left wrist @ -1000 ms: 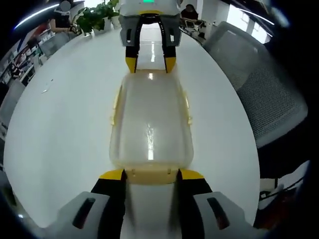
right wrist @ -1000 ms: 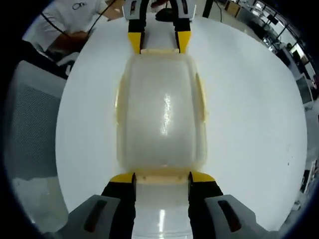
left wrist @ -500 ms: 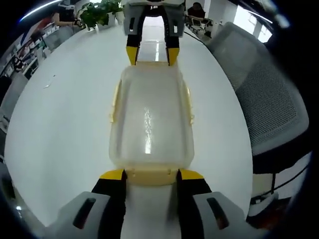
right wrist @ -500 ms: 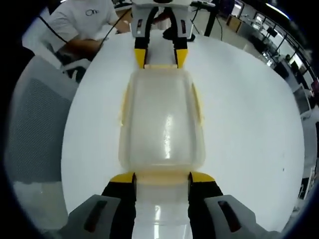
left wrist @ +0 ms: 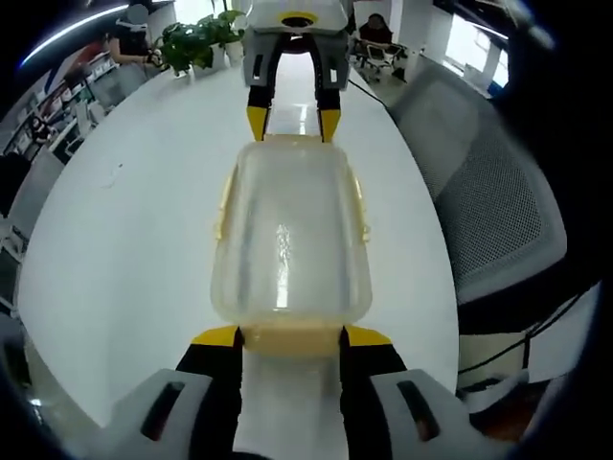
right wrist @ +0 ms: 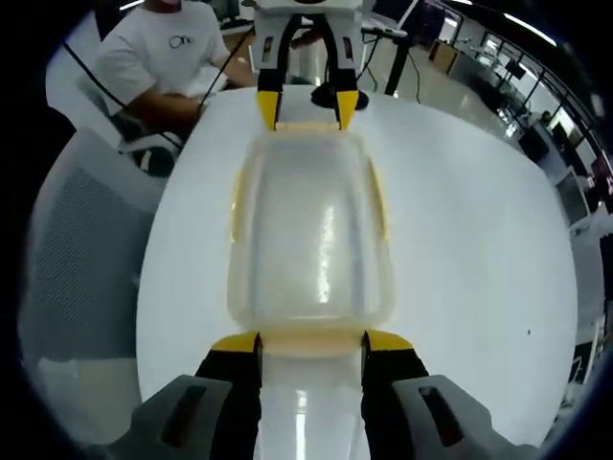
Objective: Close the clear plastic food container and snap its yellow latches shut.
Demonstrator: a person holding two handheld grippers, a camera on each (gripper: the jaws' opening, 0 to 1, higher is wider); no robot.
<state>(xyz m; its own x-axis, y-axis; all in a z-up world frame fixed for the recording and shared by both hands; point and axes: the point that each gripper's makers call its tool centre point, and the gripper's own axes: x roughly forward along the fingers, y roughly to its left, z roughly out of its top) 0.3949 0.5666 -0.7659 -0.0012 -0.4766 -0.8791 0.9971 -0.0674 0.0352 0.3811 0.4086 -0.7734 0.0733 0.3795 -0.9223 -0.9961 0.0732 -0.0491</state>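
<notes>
white round table (left wrist: 124, 240) carries the clear plastic food container (left wrist: 290, 240), lid on, lying lengthwise between the two tools. a grey mesh chair (left wrist: 488, 211) stands beside the table, and a person in a white shirt (right wrist: 158, 53) sits at its far edge in the right gripper view. the left gripper (left wrist: 290, 337) has its jaws spread apart, its yellow tips at the corners of the near yellow end latch (left wrist: 290, 340). the right gripper (right wrist: 311, 342) is equally spread, its tips flanking the opposite end latch (right wrist: 311, 341). yellow side latches (right wrist: 381, 206) line the long edges.
</notes>
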